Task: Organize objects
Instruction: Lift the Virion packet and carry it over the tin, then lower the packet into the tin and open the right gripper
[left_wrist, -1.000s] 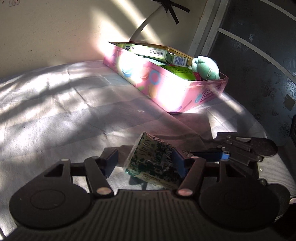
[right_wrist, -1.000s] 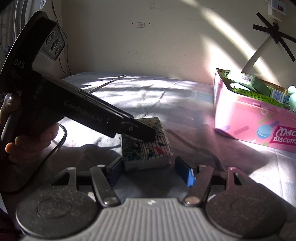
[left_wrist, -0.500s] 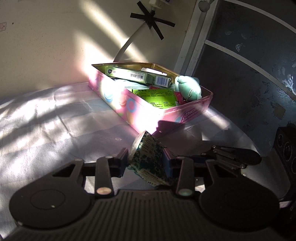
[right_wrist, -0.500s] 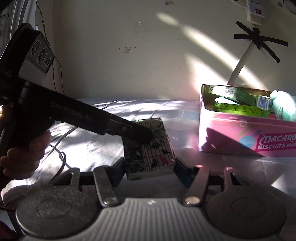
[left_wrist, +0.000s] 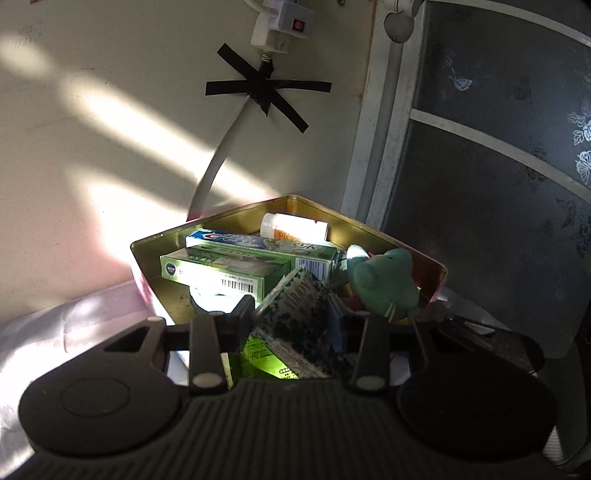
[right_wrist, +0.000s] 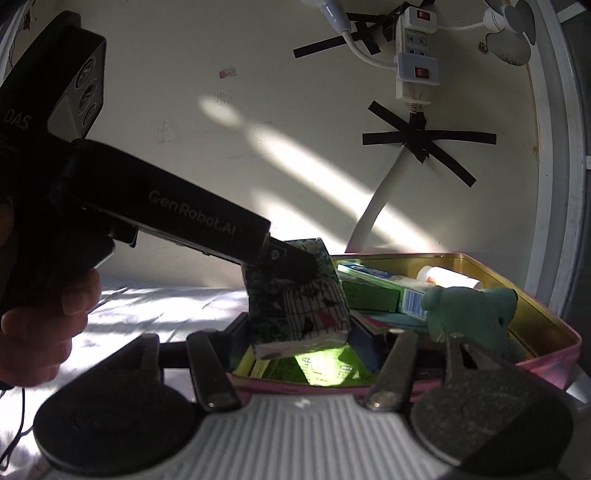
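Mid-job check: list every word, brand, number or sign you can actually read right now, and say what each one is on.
"GenRobot.AI": side of the left gripper body, seen in the right wrist view.
"DAS": its rear housing.
Brand lettering on the patterned packet: shows, too unclear to read.
Blue toothpaste box logo: blurred.
Green box: barcodes only, digits too small.
Green leaflet in the tin: print too small.
Wall pencil marks, sticker: unreadable.

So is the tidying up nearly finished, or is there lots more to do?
Nearly done, it seems. Already in the pink tin: toothpaste boxes, a white bottle and a green plush toy. In hand: both the left hand-held gripper and the right hand-held gripper grip a patterned packet, held over the tin. Left to do: let it go inside. Whether anything more waits outside is not visible.
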